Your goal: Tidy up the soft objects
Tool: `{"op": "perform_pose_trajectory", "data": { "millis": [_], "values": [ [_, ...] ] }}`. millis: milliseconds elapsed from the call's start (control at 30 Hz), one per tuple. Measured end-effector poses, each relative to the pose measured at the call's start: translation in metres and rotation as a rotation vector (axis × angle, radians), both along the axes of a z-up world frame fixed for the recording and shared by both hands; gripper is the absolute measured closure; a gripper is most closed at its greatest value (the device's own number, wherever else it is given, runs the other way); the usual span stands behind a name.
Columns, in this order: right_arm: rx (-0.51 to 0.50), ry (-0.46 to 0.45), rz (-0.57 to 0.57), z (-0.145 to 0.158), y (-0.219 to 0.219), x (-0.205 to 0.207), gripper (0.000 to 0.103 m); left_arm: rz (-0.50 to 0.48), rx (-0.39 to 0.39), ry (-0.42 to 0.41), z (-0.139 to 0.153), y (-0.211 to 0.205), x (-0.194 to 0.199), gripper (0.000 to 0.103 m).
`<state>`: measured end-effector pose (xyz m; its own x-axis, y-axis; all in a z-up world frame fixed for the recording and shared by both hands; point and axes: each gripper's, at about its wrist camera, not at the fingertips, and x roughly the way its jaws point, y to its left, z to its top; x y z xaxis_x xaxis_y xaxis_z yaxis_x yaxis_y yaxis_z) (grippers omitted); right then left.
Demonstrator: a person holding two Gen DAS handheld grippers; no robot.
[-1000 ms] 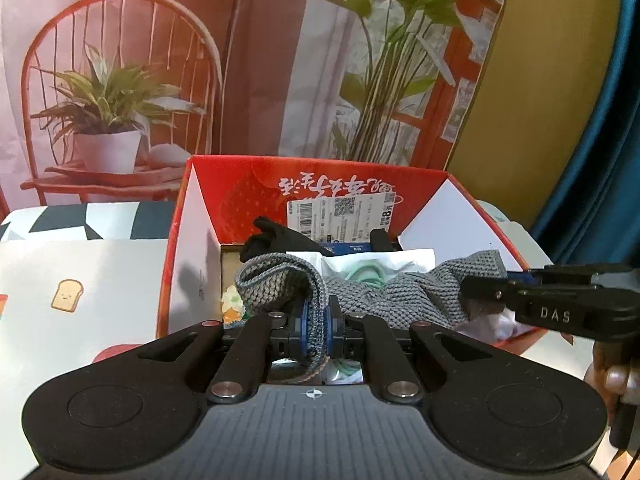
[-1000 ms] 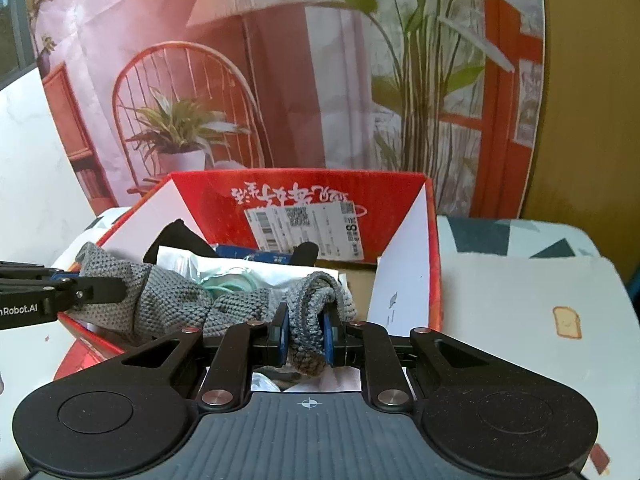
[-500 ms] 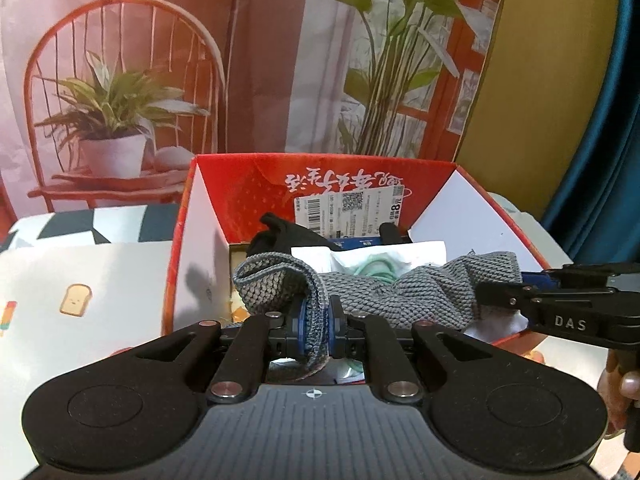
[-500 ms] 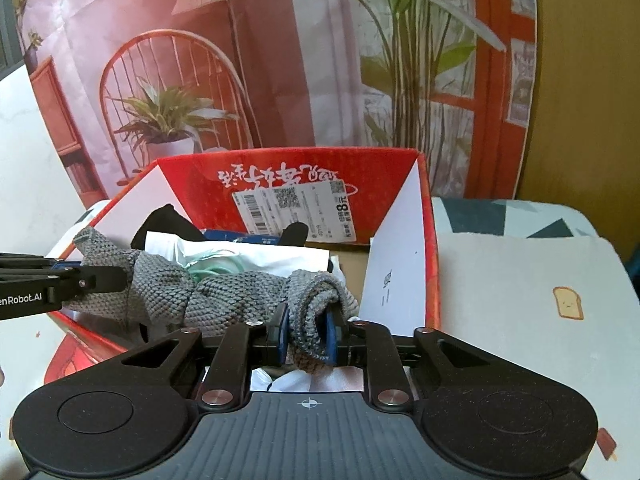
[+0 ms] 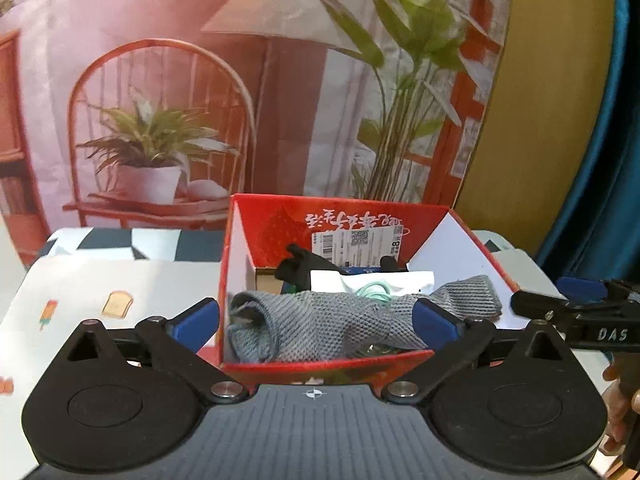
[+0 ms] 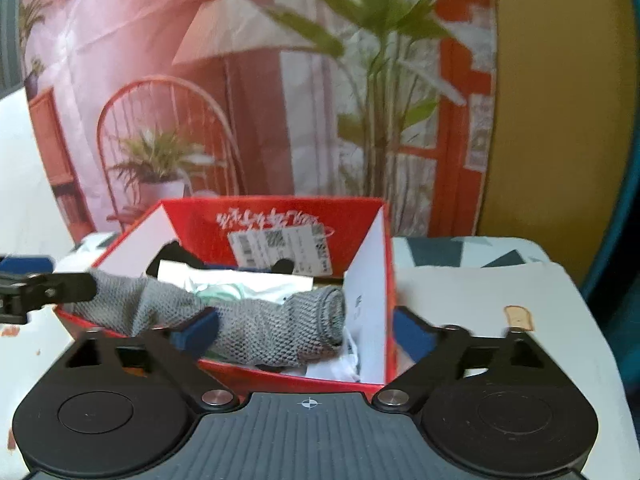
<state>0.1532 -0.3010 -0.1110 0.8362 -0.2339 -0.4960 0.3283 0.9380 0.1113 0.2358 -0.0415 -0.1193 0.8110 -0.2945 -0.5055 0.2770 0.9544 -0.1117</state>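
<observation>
A grey knitted cloth [image 5: 328,320] lies stretched across the inside of the red cardboard box [image 5: 344,216], on top of a white packet [image 5: 372,280] and a black soft item [image 5: 298,266]. It also shows in the right wrist view [image 6: 260,324], inside the box [image 6: 280,216]. My left gripper [image 5: 316,316] is open, its blue pads on either side of the box's front, clear of the cloth. My right gripper [image 6: 304,332] is open too, just in front of the box. The right gripper's fingers [image 5: 560,308] show at the right of the left wrist view.
The box stands on a white table cover [image 5: 100,280] printed with toast and ice lollies. A backdrop with a chair, lamp and plants [image 5: 160,140] hangs behind. A blue curtain [image 5: 600,160] is at the far right. The left gripper's fingers [image 6: 40,284] reach the box's left edge.
Both grippers were shut on the ends of the grey cloth above the box. Both have opened and pulled back, and the cloth now lies in the box.
</observation>
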Motion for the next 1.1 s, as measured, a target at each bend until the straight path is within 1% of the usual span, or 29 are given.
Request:
{"op": "perform_pose_trajectory", "data": {
  "millis": [67,167,367,467,567,600,700,800,900,1000,1100],
  "values": [
    [0.012,-0.024,-0.014,0.008,0.000,-0.010,0.000,0.013,0.011,-0.025,0.006,0.003,-0.012,0.000],
    [0.025,-0.033,-0.036,0.020,0.001,-0.023,0.000,0.023,0.045,-0.094,0.018,0.006,-0.034,0.000],
    [0.014,-0.074,-0.025,0.047,0.014,-0.049,0.000,0.073,0.081,-0.144,0.047,0.007,-0.073,0.000],
    [-0.008,-0.098,-0.028,0.067,0.024,-0.064,0.000,0.095,0.075,-0.167,0.062,0.011,-0.096,0.000],
    [-0.024,-0.129,-0.031,0.091,0.035,-0.084,0.000,0.096,0.052,-0.190,0.078,0.016,-0.121,0.000],
    [-0.034,-0.142,-0.031,0.098,0.039,-0.091,0.000,0.102,0.054,-0.200,0.084,0.017,-0.130,0.000],
    [-0.073,-0.194,-0.035,0.122,0.054,-0.117,0.000,0.140,0.091,-0.232,0.102,0.017,-0.154,0.000],
    [-0.061,-0.261,-0.041,0.143,0.064,-0.145,0.000,0.160,0.094,-0.283,0.120,0.019,-0.181,0.000],
    [-0.040,-0.299,-0.024,0.159,0.071,-0.167,0.000,0.173,0.091,-0.336,0.136,0.021,-0.208,0.000],
    [-0.071,-0.306,-0.021,0.171,0.081,-0.184,0.000,0.200,0.094,-0.380,0.146,0.021,-0.232,0.000],
    [-0.074,-0.332,-0.008,0.178,0.090,-0.200,0.000,0.218,0.069,-0.376,0.151,0.023,-0.246,0.000]
  ]
}}
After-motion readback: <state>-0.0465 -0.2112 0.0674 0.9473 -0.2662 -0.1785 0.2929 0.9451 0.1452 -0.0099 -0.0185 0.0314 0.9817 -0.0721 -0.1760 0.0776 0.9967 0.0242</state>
